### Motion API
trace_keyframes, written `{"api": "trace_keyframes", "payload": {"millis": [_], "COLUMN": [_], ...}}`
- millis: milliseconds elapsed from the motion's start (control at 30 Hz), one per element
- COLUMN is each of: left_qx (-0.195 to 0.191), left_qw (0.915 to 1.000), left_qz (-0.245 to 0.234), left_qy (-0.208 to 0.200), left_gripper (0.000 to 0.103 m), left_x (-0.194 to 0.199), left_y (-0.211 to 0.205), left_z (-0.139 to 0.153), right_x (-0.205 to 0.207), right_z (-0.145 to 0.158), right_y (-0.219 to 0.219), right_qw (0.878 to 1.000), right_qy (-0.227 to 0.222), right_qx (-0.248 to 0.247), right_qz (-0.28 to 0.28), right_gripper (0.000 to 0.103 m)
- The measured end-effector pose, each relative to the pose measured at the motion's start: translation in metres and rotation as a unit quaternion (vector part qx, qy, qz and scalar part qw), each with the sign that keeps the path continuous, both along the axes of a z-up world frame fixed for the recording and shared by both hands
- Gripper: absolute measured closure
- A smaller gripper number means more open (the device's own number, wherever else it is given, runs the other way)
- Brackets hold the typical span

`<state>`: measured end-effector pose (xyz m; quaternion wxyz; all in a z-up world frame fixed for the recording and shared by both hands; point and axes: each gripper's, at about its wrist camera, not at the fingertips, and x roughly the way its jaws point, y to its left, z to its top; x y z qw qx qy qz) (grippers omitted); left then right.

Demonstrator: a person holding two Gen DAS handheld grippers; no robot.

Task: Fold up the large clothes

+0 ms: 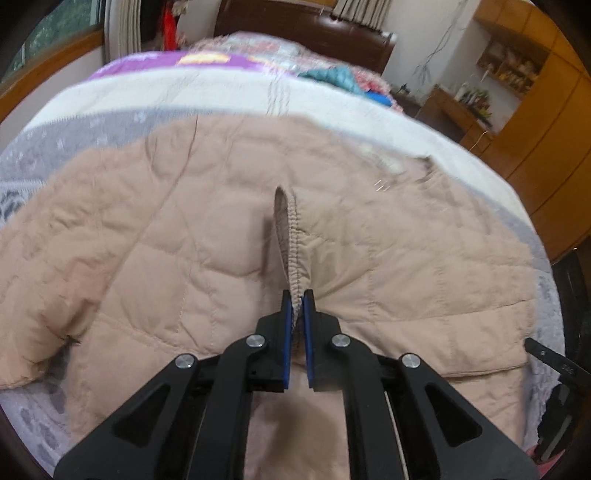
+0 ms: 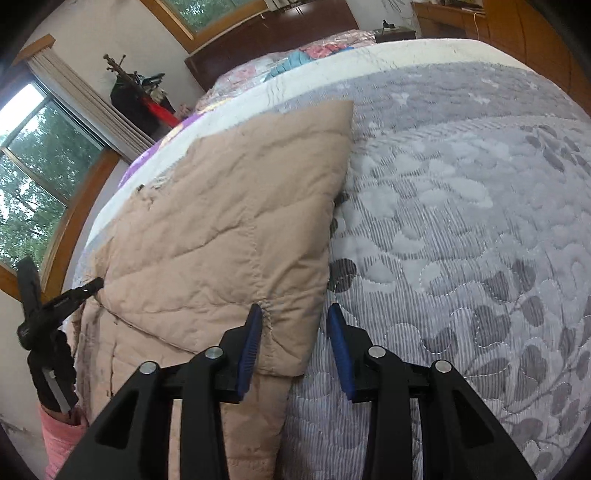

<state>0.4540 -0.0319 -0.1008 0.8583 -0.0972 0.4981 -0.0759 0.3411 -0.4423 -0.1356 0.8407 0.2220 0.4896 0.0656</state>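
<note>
A beige quilted jacket (image 1: 229, 236) lies spread on the grey patterned bedspread (image 2: 461, 229). My left gripper (image 1: 297, 299) is shut on the jacket's elastic cuff (image 1: 292, 243), which stands up as a thin ridge between the blue pads. In the right wrist view the jacket (image 2: 229, 229) lies folded with its corner near my right gripper (image 2: 295, 317), which is open, its left pad (image 2: 251, 343) touching the jacket's lower edge. The left gripper also shows at the left edge of that view (image 2: 55, 306).
The bed runs back to a dark headboard (image 1: 306, 33) with pillows and a teal garment (image 1: 332, 79). Wooden cabinets (image 1: 535, 122) stand to the right, windows (image 2: 33, 177) and a coat stand (image 2: 136, 88) to the left.
</note>
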Motion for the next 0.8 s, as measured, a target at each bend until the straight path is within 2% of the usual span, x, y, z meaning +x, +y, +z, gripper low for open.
{"api": "trace_keyframes", "payload": {"millis": [100, 233, 300, 433, 567, 633, 800], "left_qx": [-0.003, -0.013, -0.023, 0.008, 0.012, 0.020, 0.037], "left_qw": [1.0000, 0.9999, 0.9995, 0.9992, 0.9988, 0.9987, 0.9988], "left_qz": [0.001, 0.008, 0.019, 0.014, -0.011, -0.025, -0.032], "left_qy": [-0.001, 0.006, 0.001, -0.036, -0.046, -0.041, -0.001], "left_gripper": [0.093, 0.089, 0.083, 0.084, 0.083, 0.082, 0.082], "left_x": [0.001, -0.002, -0.008, -0.025, -0.030, -0.025, -0.013], "left_y": [0.002, 0.007, 0.014, 0.005, -0.023, -0.036, -0.048], "left_z": [-0.012, -0.005, 0.006, 0.040, 0.055, 0.049, 0.009], "right_x": [0.000, -0.002, -0.012, -0.017, -0.002, 0.007, 0.019], "right_z": [-0.002, 0.010, 0.028, 0.059, 0.060, 0.053, 0.028], "right_y": [0.002, 0.005, 0.004, 0.016, 0.044, 0.061, 0.073], "right_qw": [1.000, 1.000, 1.000, 0.999, 0.999, 0.999, 0.998], "right_qy": [-0.001, -0.010, -0.028, -0.038, -0.020, -0.012, 0.005], "right_qx": [0.001, 0.001, -0.001, -0.010, -0.029, -0.033, -0.064], "right_qz": [0.001, 0.004, 0.007, 0.009, 0.014, 0.022, 0.021], "right_gripper": [0.065, 0.064, 0.064, 0.063, 0.063, 0.063, 0.063]}}
